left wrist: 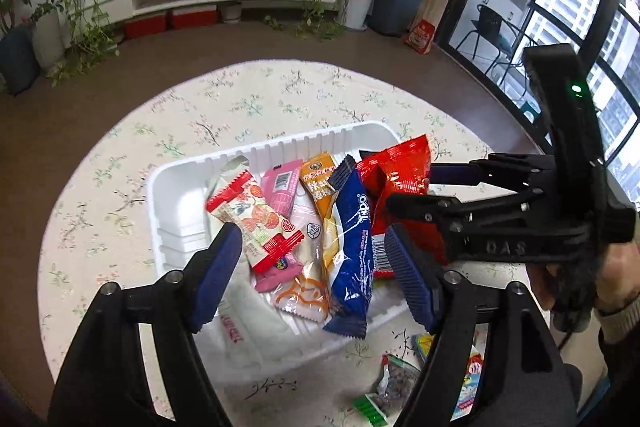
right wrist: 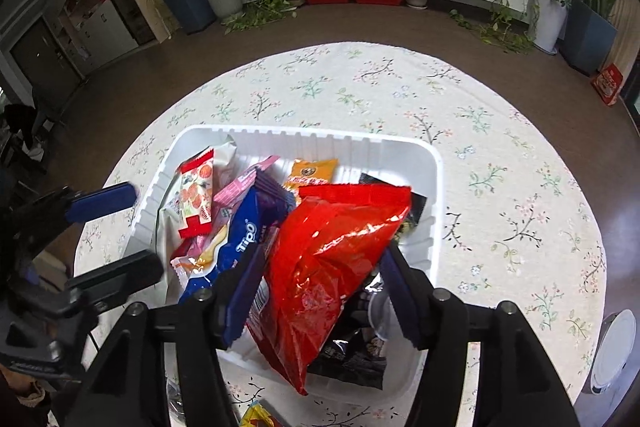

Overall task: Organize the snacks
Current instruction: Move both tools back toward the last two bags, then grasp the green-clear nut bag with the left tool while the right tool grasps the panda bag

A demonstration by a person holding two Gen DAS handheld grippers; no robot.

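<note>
Your left gripper (left wrist: pixel 312 267) hangs wide over the white tray (left wrist: pixel 172 183), gripping nothing, because the blue packet (left wrist: pixel 352 251) already lies there. Your right gripper (right wrist: pixel 320 291) straddles the red bag (right wrist: pixel 332 259) loosely (pads apparently clear), resting in the tray too.

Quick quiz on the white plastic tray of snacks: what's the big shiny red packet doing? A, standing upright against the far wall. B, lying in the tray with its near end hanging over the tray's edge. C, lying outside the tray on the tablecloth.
B: in the right wrist view the big shiny red packet lies across other snacks in the white plastic tray, its near end past the tray's near rim.
</note>
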